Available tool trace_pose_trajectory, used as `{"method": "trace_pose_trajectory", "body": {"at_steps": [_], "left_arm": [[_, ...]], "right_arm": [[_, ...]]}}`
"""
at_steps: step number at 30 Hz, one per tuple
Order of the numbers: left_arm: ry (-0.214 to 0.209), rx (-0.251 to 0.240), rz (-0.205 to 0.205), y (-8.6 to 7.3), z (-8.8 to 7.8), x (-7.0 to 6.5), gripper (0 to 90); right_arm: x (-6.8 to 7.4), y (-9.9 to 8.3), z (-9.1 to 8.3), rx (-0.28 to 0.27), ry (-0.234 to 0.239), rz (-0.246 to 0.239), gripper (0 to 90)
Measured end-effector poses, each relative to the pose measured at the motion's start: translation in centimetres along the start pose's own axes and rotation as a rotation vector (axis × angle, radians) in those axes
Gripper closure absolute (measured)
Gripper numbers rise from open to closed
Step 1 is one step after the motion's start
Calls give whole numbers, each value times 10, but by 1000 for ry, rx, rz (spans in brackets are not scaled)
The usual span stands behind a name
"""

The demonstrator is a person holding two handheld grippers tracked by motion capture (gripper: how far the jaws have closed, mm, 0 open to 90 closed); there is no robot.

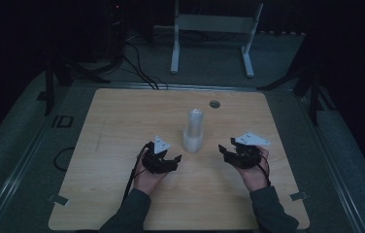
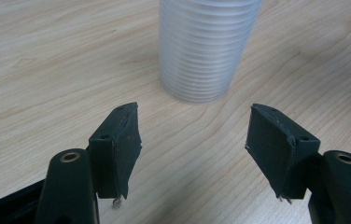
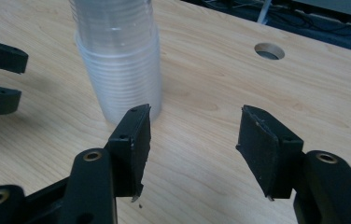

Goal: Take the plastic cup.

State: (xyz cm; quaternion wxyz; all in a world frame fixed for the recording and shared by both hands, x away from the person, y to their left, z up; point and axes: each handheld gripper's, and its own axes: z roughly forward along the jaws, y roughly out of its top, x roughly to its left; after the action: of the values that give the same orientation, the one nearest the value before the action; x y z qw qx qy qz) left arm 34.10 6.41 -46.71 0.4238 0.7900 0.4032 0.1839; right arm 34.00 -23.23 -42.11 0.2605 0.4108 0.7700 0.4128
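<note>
clear ribbed cups [image 2: 205,46], pale woodgrain table [image 2: 47,60], black claws

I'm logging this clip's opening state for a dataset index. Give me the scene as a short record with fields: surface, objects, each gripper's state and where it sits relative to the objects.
surface: light wooden table with a round cable hole near its far edge
object: upright stack of clear plastic cups, mid-table
left gripper: open, holding nothing, left of the stack, apart from it
right gripper: open, holding nothing, right of the stack, apart from it
background: white metal stand on the floor beyond the table
</note>
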Motion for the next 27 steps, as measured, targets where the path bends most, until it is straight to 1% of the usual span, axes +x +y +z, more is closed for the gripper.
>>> {"method": "trace_pose_trajectory", "body": {"at_steps": [2,3,8,10,11,15,16,22,27], "left_arm": [[-10,-2,-8,2,1,0,346],[-15,-1,-6,3,2,0,346],[-14,-2,11,8,5,-1,346],[-21,2,9,10,7,-2,347],[-37,-1,2,11,9,-2,347],[-39,-3,12,14,12,-4,346],[-38,-5,20,16,12,-5,346],[-40,-7,27,22,14,-6,337],[-41,-19,34,24,15,-6,318]], "right_arm": [[1,2,0,-1,2,-4,431],[1,3,1,-3,3,-11,429],[3,6,1,-4,5,-19,427],[3,8,1,-8,4,-24,425],[4,10,1,-9,4,-25,423],[4,13,1,-10,2,-33,418],[4,14,1,-12,2,-34,416],[6,20,0,-25,3,-43,409],[8,25,0,-36,4,-49,405]]}}
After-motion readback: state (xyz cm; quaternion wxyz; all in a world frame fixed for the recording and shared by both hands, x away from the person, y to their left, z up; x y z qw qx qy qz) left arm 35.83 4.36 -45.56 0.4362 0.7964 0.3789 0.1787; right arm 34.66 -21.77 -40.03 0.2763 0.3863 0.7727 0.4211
